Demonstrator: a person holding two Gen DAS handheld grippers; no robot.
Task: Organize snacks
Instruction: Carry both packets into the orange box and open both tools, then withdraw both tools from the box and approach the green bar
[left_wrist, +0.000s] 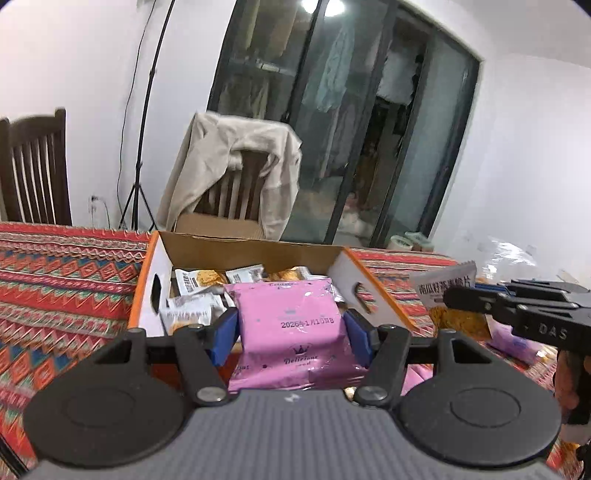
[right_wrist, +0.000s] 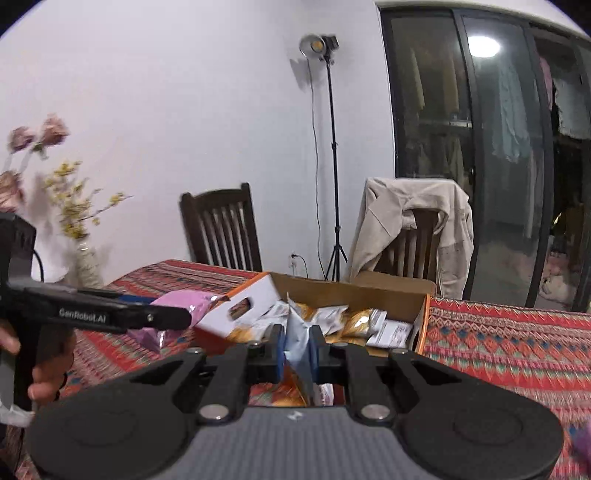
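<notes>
Pink foil is what the left tool (left_wrist: 291, 328) is seen pinching: a pink snack packet (left_wrist: 291, 332) held across its width between the blue pads, its long axis running straight ahead toward the cardboard box (left_wrist: 255, 251). The packet's far end is pictured at the box's near rim, so the box lies directly forward of that tool. A silver-and-orange packet (right_wrist: 297, 343) is clamped edge-on, standing upright, in the nearly closed right tool (right_wrist: 297, 350), with the same box just beyond it and slightly to the right. Both tools are judged about equally near the box, the left one more squarely lined up. Inside the box, small white-and-gold packets (left_wrist: 192, 295) are already piled. Box and more loose packets rest on a tabletop (left_wrist: 66, 280) covered in red patterned cloth.
</notes>
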